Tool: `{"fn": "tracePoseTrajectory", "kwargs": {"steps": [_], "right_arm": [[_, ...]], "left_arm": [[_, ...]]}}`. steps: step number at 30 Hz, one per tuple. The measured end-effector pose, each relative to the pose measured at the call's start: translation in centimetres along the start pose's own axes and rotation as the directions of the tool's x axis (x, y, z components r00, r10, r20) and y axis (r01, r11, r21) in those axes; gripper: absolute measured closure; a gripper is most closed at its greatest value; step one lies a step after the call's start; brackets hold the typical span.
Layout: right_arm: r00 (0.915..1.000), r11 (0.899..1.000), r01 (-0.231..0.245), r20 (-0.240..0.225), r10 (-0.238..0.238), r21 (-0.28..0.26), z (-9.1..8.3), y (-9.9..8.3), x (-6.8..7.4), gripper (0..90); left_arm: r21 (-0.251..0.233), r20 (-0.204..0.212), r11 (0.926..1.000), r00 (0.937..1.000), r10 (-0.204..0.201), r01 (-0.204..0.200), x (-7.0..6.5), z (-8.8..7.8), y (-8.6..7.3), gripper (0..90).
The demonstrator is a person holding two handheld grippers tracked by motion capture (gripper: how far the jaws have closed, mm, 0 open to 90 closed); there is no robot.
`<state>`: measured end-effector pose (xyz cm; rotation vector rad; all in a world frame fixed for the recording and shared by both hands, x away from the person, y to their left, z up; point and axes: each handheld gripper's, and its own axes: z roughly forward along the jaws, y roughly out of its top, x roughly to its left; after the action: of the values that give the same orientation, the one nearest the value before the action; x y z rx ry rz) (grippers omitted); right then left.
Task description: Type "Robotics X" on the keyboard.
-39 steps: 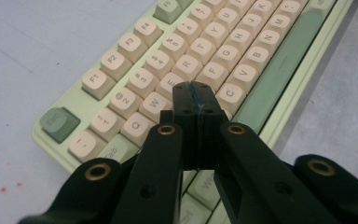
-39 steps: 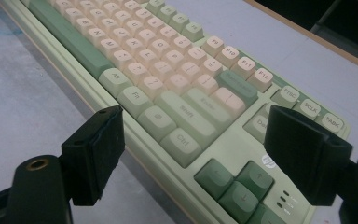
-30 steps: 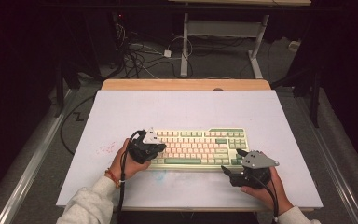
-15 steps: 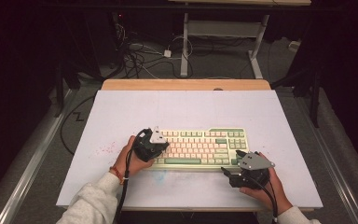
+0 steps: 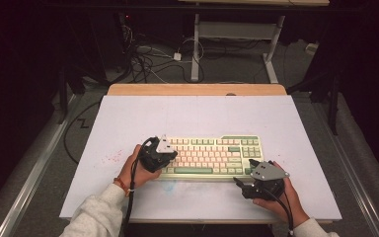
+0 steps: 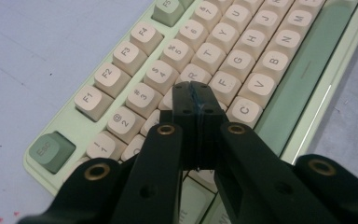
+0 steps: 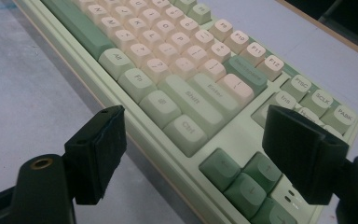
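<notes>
One keyboard (image 5: 212, 155) lying crosswise, upright.

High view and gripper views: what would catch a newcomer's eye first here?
The cream and green keyboard near the front of the white table. The left gripper, jaws shut, points down over the letter keys at its left end. The right gripper, jaws wide open, waits by the arrow keys at its right corner.

You have one keyboard (image 5: 212, 155) on one white table (image 5: 197, 116). Two grippers: left gripper (image 5: 168, 154), right gripper (image 5: 238, 182). Two hands: left hand (image 5: 134, 170), right hand (image 5: 281, 200). Two sleeves at the near edge.
</notes>
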<state>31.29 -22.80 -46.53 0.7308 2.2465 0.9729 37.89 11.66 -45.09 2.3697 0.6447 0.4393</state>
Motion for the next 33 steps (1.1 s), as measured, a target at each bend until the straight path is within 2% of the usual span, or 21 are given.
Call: {"fn": "tracePoseTrajectory", "kwargs": {"steps": [4,8,15,18,21,26,29,33], "right_arm": [[1.0,1.0,0.003,0.001,-0.003,0.002,0.0,0.0,0.1,21.9],[1.0,1.0,0.009,-0.002,-0.009,0.004,-0.1,0.0,0.0,21.9],[0.9999,1.0,-0.01,-0.003,0.01,0.009,0.0,-0.1,-0.3,22.3],[0.9971,0.998,-0.059,-0.048,0.059,-0.003,0.0,0.0,-0.5,22.9],[0.9955,0.997,-0.08,-0.051,0.08,0.007,0.2,0.0,-0.7,23.3],[0.9986,0.999,-0.039,-0.035,0.04,0.011,0.2,0.0,-0.4,23.1],[0.9993,0.999,-0.03,-0.024,0.03,0.019,0.2,0.0,-0.3,23.1],[0.9994,1.0,-0.028,-0.019,0.029,0.014,0.1,0.0,-0.3,23.1]], "left_arm": [[0.015,-0.001,0.9999,1.0,0.006,-0.006,-0.2,0.3,-0.1,87.5],[0.011,-0.005,0.9999,1.0,0.004,-0.004,-0.2,0.3,-0.2,87.5],[0.016,-0.012,0.9999,0.9999,0.0,0.0,-0.1,0.1,-0.5,86.9],[0.021,0.009,0.9997,0.9999,-0.011,0.011,0.0,0.3,-0.7,86.8],[0.02,-0.001,0.9998,1.0,0.005,-0.005,-0.1,0.4,-0.7,87.4],[-0.005,-0.014,0.9999,0.9999,0.009,-0.01,-0.2,-0.4,-0.5,84.0],[-0.017,-0.044,0.9993,0.9985,0.033,-0.034,-0.3,-1.0,-0.3,81.6],[-0.052,-0.059,0.9983,0.998,0.024,-0.027,-0.1,-1.6,-0.6,76.5]]}}
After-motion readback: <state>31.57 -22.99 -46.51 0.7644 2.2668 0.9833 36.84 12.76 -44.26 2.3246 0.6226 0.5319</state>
